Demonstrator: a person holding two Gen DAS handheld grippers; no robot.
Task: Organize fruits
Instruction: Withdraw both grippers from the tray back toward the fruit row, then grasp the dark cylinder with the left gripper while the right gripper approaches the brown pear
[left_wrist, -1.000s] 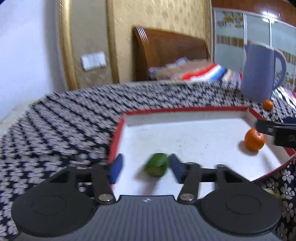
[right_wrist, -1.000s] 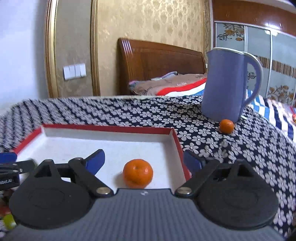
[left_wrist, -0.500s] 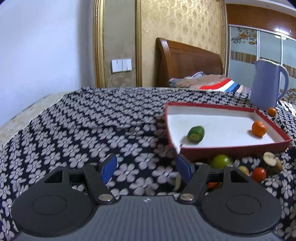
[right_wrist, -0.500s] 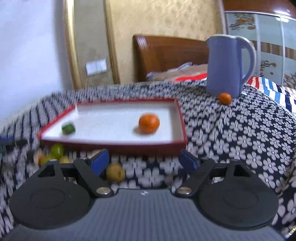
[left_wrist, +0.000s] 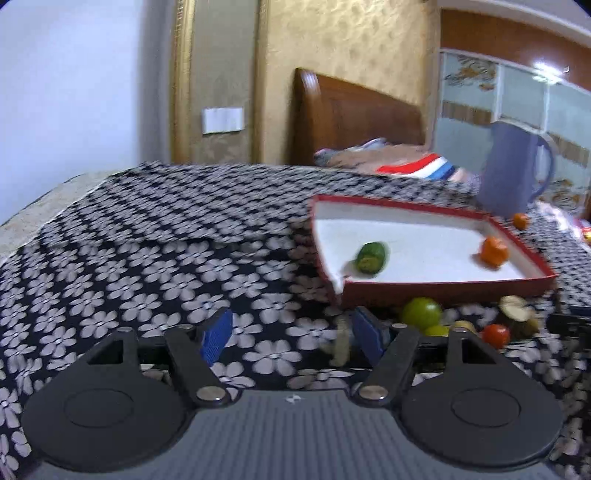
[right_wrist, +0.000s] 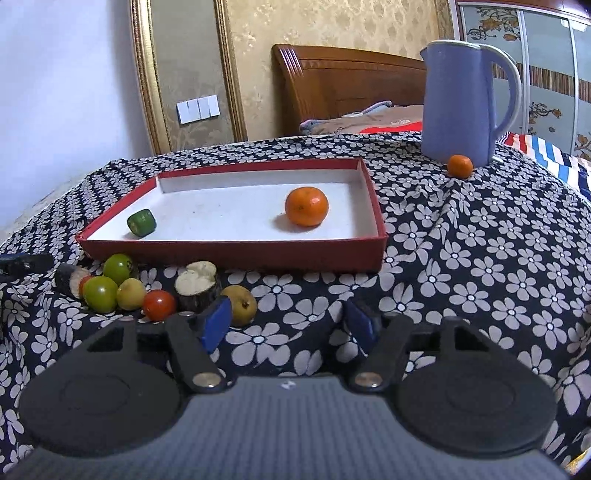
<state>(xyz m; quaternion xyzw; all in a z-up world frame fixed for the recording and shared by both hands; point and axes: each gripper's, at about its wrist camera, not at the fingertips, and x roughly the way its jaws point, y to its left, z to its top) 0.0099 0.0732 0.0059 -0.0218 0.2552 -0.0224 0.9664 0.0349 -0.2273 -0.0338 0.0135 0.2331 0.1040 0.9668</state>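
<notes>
Both grippers are hanging back from the red tray (right_wrist: 236, 254), empty, over the flowered cloth (right_wrist: 480, 266) covering the bench.

The left gripper (left_wrist: 290, 334) is spreading its fingers; nothing sits between them but cloth, though a blurred pale piece (left_wrist: 340, 345) is lying just inside the right fingertip, too smeared to identify. The right gripper (right_wrist: 290, 325) is narrowing its fingers, also with only cloth in the gap. A yellow pear (right_wrist: 240, 301) is lying just beyond its left fingertip, so this narrowing may be a sizing-down for small fruit; that is a guess.

Two pieces are already resting in the tray: a green piece (right_wrist: 141, 222) near the left end and an orange (right_wrist: 306, 206) towards the right, well apart, likely because each hand is serving its own end.

The rest is still waiting in a heap on the cloth against the tray's near wall: two green tomatoes (right_wrist: 99, 293), a red tomato (right_wrist: 159, 304), a pale fruit (right_wrist: 130, 293) and a cut brown stub (right_wrist: 195, 284), all crowded and touching. A small orange (right_wrist: 460, 166) is sitting apart, right at the foot of the blue jug (right_wrist: 461, 103).

The work looks barely begun. The heap's crowding will likely make a clean grasp awkward; the pear at its edge seems easiest.
</notes>
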